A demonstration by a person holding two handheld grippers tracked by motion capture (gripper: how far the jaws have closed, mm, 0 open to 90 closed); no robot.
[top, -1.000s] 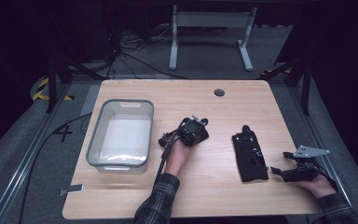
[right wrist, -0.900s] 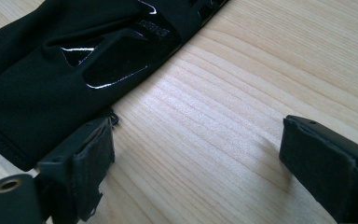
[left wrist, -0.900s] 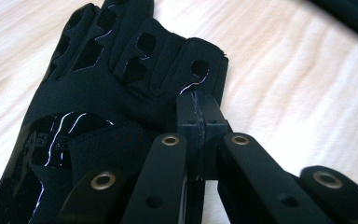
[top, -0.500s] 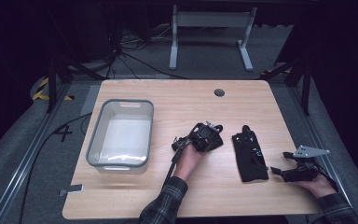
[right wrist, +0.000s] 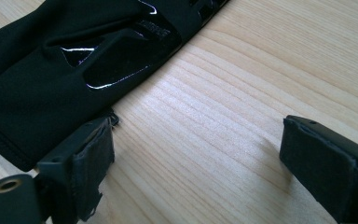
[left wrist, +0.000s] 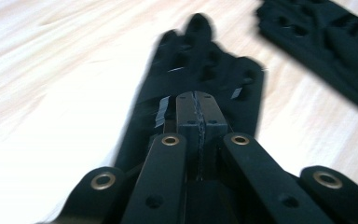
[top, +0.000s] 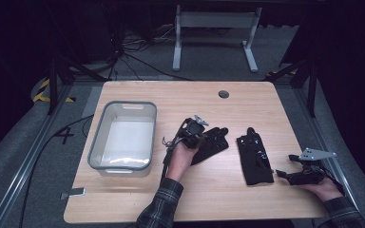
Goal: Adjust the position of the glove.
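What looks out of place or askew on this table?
Little stands out. One glove lies askew beside the left gripper, while the other glove lies flat. The bin is upright, and nothing is spilled or visibly damaged.

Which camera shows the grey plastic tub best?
The high view. There the grey plastic tub is seen whole on the wooden table, left of the left gripper, with only pale light inside. The two gripper views look at black gloves and wood instead.

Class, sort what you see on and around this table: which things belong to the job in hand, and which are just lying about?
In the job:
left gripper, shut
glove under it
second glove
right gripper, open

Lying about:
clear bin
small grey piece at the table edge
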